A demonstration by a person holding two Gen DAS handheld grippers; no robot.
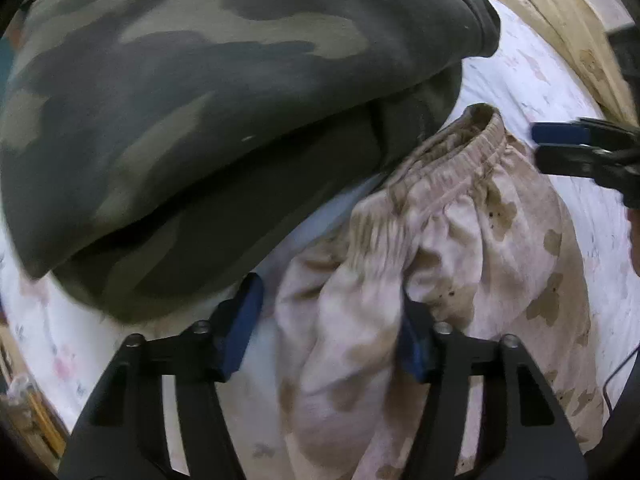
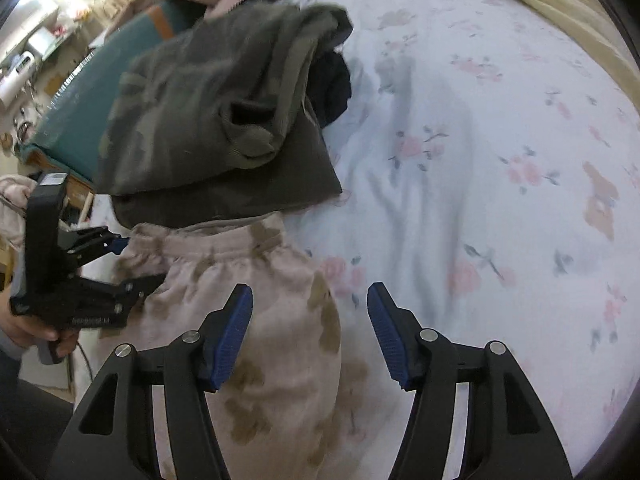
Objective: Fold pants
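Note:
Pale pink pants with brown bear prints (image 1: 460,248) lie on the bed, elastic waistband toward the far side; they also show in the right wrist view (image 2: 256,320). My left gripper (image 1: 332,328) is open, its blue pads either side of a bunched fold of the pants near the waistband. It shows in the right wrist view (image 2: 140,264) at the pants' left edge. My right gripper (image 2: 310,332) is open and empty, low over the pants' right edge. It shows in the left wrist view (image 1: 560,148) beyond the waistband.
A folded green camouflage garment (image 1: 192,100) lies just past the waistband, also in the right wrist view (image 2: 216,128), with a dark item (image 2: 332,88) beside it. A white floral bedsheet (image 2: 480,160) covers the bed. A beige blanket (image 1: 560,20) lies at the far edge.

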